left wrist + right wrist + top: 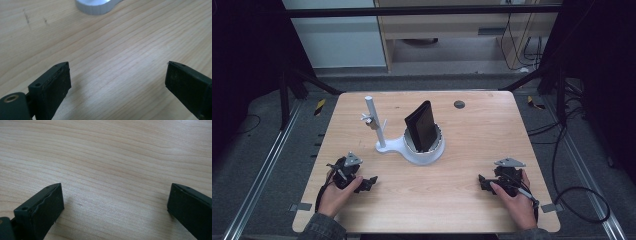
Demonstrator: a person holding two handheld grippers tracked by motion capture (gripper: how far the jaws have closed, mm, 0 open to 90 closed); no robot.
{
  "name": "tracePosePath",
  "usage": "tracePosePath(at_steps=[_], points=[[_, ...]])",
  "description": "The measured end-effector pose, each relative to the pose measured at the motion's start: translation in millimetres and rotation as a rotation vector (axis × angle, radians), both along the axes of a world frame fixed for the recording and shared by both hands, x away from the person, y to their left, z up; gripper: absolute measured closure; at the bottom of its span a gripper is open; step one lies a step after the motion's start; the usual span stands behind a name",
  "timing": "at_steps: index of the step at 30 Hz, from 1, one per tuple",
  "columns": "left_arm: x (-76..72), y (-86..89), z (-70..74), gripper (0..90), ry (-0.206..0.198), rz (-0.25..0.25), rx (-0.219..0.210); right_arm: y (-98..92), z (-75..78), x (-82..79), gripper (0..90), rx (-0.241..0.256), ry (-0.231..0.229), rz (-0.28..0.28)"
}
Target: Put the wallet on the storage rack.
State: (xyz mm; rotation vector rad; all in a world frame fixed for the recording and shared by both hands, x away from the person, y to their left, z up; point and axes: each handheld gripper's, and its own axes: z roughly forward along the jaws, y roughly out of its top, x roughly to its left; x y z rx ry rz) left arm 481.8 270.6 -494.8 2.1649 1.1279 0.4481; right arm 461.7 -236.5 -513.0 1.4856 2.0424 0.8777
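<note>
From the high view, the table [472, 200] carries a white stand [424, 150] near its middle: a round cup with a black wallet [421, 127] standing upright in it, tilted a little, and a thin post [375, 122] rising from the stand's flat foot at the cup's 9 o'clock. A small dark disc [459, 104] lies on the wood at the wallet's 1 o'clock, apart from it.

The left gripper [368, 184] rests on the table at the stand's 7 o'clock, well apart from it, held in the left hand [338, 195]. The right gripper [484, 182] lies at the stand's 4 o'clock, in the right hand [514, 200].

The high view is too coarse to show how the jaws stand; the gripper views settle it. In the left gripper view the left gripper's [117, 80] jaws stand wide apart with bare wood between them, and the stand's pale rim [96, 6] peeks in at 12 o'clock. In the right gripper view the right gripper's [116, 202] jaws gape equally wide over plain wood grain.
</note>
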Motion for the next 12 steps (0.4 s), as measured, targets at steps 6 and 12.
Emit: tracePosePath(at_steps=[6,12], points=[[2.1,9.5,-12.2,4.4,-0.042,0.029,-0.006,0.1,0.0,-0.4,0.9,-0.003,-0.002,-0.001],[4.1,13.1,-13.8,0.0,-0.045,0.024,-0.011,0.7,-0.2,-1.1,0.4,-0.005,-0.003,0.001]])
